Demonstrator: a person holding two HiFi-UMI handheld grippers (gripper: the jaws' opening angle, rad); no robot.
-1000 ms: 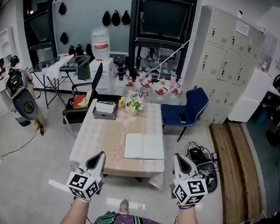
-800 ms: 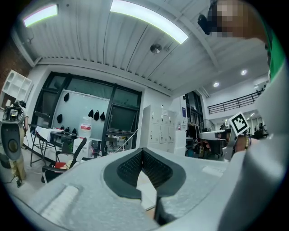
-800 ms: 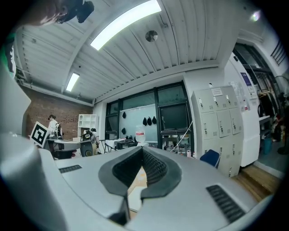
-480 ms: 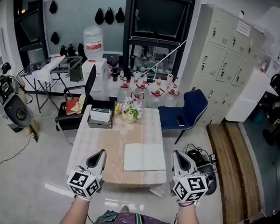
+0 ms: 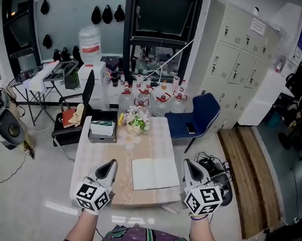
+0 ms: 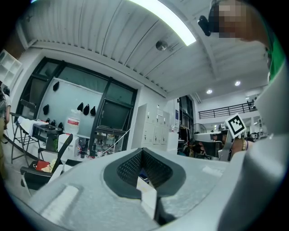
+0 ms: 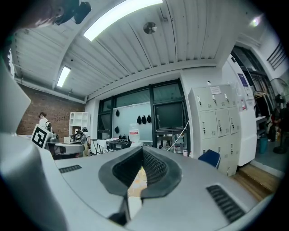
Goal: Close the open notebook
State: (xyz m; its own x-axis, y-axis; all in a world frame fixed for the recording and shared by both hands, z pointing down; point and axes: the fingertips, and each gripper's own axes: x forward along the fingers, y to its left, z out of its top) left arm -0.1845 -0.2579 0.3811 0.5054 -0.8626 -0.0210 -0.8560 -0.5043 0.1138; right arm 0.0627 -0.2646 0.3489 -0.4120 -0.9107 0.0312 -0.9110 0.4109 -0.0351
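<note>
Steadily, the left gripper (image 5: 110, 164) and right gripper (image 5: 188, 165), both closed and empty, neared the table (image 5: 99, 151); the notebook (image 5: 155, 173) at 12 o'clock lay open, untouched.

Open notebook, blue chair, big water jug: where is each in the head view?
open notebook (image 5: 155, 174): head view, white page.
blue chair (image 5: 205, 110): head view, backrest.
water jug (image 5: 90, 47): head view, label.
</note>
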